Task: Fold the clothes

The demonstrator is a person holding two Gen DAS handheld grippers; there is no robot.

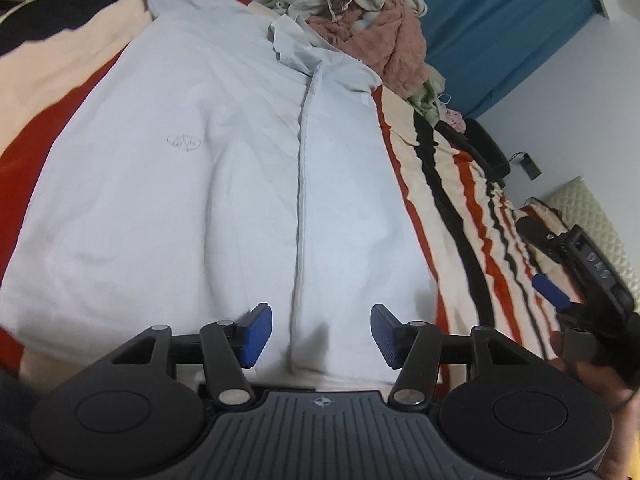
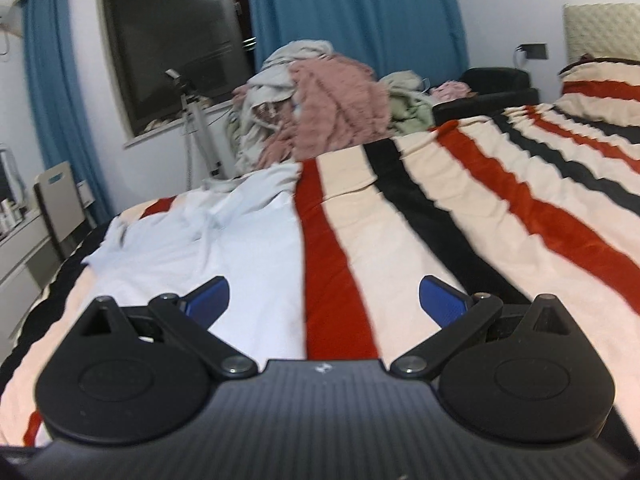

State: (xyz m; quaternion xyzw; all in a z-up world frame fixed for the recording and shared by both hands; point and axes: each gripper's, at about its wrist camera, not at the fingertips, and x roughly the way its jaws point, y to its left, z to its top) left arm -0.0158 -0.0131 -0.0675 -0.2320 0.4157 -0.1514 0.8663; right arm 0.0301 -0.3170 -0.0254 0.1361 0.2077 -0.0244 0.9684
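Note:
A pale blue shirt (image 1: 192,184) lies spread flat on the striped blanket (image 1: 448,184), collar at the far end, with one side panel folded over along a lengthwise seam. My left gripper (image 1: 322,334) is open and empty, just above the shirt's near hem. The right gripper shows at the right edge of the left wrist view (image 1: 560,292), over the blanket beside the shirt. In the right wrist view the right gripper (image 2: 324,300) is open and empty, above the shirt's right edge (image 2: 224,240) and a red stripe of the blanket (image 2: 500,216).
A heap of unfolded clothes (image 1: 372,24), pink, grey and green, sits at the far end of the bed (image 2: 324,108). Blue curtains (image 2: 352,12), a dark window, a tripod stand (image 2: 196,120) and a chair (image 2: 56,200) lie beyond. A padded headboard (image 2: 600,28) stands at the right.

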